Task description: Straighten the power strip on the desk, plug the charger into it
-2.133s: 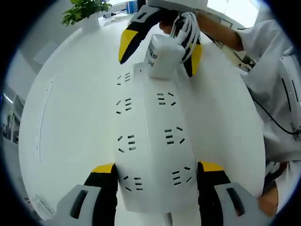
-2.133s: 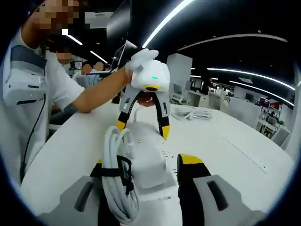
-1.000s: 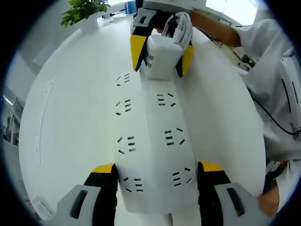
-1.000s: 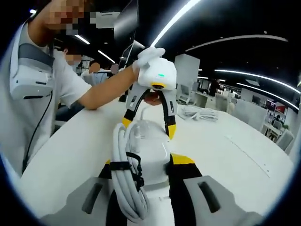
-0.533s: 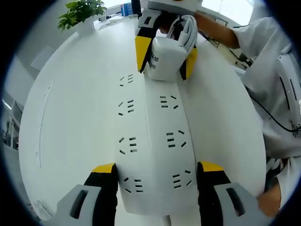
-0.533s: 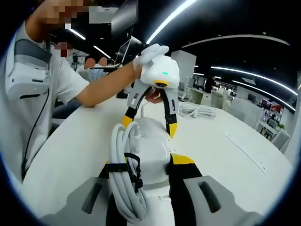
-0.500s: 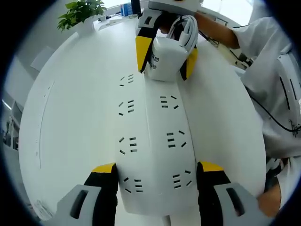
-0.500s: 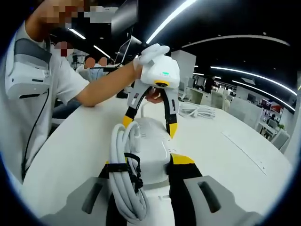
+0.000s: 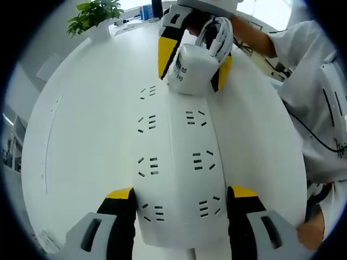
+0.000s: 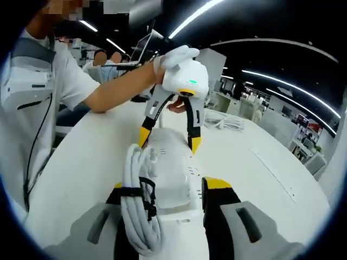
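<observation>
While my left gripper (image 9: 181, 214) clamps the power strip's (image 9: 181, 162) near end, my right gripper (image 9: 190, 59) holds the charger (image 9: 191, 67) (cable bundled) tilted over its far-end sockets.

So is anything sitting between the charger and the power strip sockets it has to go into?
Nothing visible. The right claw holds the charger over the far end of the power strip; the sockets toward the left claw look bare.

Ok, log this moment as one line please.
left gripper steadies power strip near end | right gripper holds charger at far-end socket | charger tilted, not seated
</observation>
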`<state>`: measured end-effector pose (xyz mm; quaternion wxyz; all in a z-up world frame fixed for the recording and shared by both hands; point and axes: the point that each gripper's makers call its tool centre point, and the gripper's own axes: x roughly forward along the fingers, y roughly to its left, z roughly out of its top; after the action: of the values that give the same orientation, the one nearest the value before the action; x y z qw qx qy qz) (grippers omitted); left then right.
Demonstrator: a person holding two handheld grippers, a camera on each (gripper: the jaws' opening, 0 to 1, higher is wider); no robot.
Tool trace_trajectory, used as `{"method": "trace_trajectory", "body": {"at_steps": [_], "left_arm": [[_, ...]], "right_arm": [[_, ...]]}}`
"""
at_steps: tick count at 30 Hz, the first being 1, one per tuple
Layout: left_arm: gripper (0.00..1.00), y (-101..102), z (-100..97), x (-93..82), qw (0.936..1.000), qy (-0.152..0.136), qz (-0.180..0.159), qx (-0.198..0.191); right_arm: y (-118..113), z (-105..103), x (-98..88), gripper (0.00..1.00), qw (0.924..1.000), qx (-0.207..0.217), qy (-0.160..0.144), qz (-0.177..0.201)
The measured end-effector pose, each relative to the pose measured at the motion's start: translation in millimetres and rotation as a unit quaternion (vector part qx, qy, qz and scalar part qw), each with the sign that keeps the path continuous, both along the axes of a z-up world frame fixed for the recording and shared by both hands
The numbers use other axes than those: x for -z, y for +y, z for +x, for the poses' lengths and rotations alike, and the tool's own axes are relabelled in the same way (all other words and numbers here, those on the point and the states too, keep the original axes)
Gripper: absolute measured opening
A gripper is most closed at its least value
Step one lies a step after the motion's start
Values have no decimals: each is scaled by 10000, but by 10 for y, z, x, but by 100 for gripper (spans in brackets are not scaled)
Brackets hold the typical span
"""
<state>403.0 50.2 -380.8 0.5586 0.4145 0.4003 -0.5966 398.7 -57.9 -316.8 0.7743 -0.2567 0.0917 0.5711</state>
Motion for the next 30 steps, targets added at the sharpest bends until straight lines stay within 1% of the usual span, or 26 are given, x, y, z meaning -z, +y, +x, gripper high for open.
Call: {"method": "trace_trajectory", "body": {"at_steps": [1,4,7,8,9,10,12,13,18,20,22,23,24,27,29,30], "left_arm": [[69,0,0,0,10000,0,0,0],[69,0,-1,1,10000,-1,3,-4],[69,-1,-4,1,10000,1,-12,-8],[69,-2,-5,1,10000,1,-12,-9],[69,-3,-7,0,10000,0,-10,-9],[69,-3,-8,-1,10000,0,-10,-11],[69,-3,-12,-2,10000,2,-18,-17],[69,-2,-13,-3,10000,1,-22,-17],[69,1,-18,-7,10000,3,-28,-33],[69,2,-20,-8,10000,1,-7,-36],[69,2,-21,-9,10000,1,-7,-37],[69,3,-22,-9,10000,2,-14,-35],[69,4,-23,-9,10000,5,-25,-35],[70,4,-25,-9,10000,6,-57,-44],[70,2,-26,-10,9999,9,-91,-62],[70,3,-28,-10,9999,11,-110,-66]], "right_arm": [[-30,1,-10,49,10000,55,-54,-35],[-75,-30,-32,50,9999,159,37,-18],[-105,-71,-92,57,9996,264,53,58],[-122,-83,-104,61,9992,364,136,67],[-162,-89,-90,68,9978,585,323,36],[-176,-97,-97,74,9967,690,423,19],[-192,-163,-120,82,9958,745,531,4],[-205,-187,-120,84,9953,786,567,-15],[-281,-276,-101,91,9936,986,527,-163],[-313,-309,-82,95,9924,1070,580,-167],[-382,-317,-57,96,9903,1213,616,-287],[-410,-316,-68,97,9896,1271,615,-284],[-443,-296,-93,97,9882,1390,598,-234],[-468,-328,-137,97,9841,1600,765,90],[-482,-360,-129,97,9834,1642,763,128],[-479,-371,-135,97,9832,1672,704,195]]}}
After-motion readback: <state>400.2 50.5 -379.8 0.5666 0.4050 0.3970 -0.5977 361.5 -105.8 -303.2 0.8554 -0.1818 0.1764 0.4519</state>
